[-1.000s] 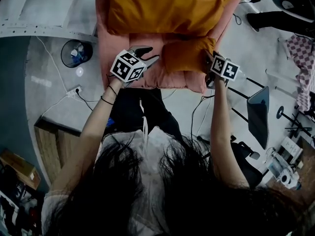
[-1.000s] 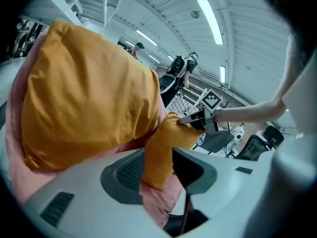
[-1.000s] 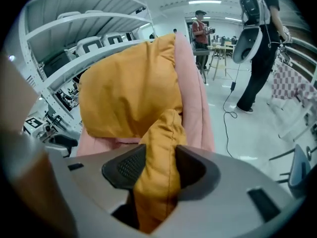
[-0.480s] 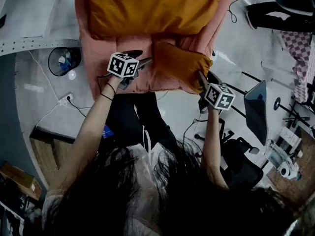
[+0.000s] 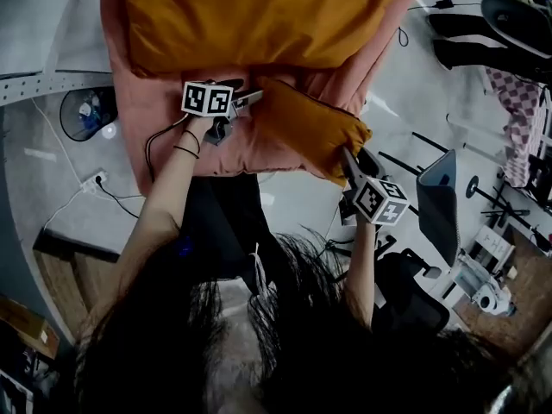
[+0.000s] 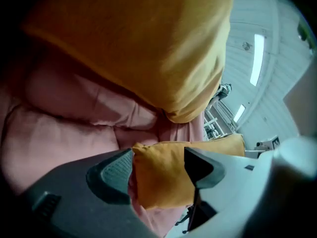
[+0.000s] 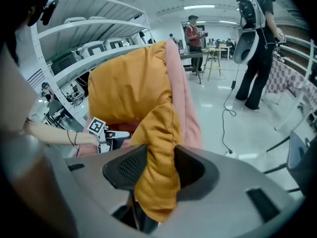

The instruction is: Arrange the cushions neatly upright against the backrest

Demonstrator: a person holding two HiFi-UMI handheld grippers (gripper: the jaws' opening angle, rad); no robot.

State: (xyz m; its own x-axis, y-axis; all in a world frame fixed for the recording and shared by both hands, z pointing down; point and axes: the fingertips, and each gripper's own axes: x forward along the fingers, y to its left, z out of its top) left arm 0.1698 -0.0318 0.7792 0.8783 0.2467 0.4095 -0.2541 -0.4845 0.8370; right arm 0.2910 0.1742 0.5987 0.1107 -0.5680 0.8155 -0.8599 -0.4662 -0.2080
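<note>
A big orange cushion (image 5: 259,15) leans against the backrest of the pink padded seat (image 5: 172,149). A small orange cushion (image 5: 306,128) lies tilted across the seat's front. My right gripper (image 5: 348,158) is shut on its near right corner; in the right gripper view (image 7: 156,167) the fabric (image 7: 158,148) is pinched between both pads. My left gripper (image 5: 250,100) is at the cushion's far left corner with its jaws opening. In the left gripper view (image 6: 158,165) that corner (image 6: 161,175) sits loose between the wide jaws.
A round bin (image 5: 82,115) and a power strip (image 5: 95,179) with cables are on the floor at the left. A dark screen on a stand (image 5: 435,205) and chairs (image 5: 517,15) stand to the right. People (image 7: 255,48) and white shelves (image 7: 89,33) are behind the seat.
The right gripper has drawn the small cushion's right corner down past the seat's front edge, tilting it. The left gripper reached the cushion's left corner and its jaws have spread.
</note>
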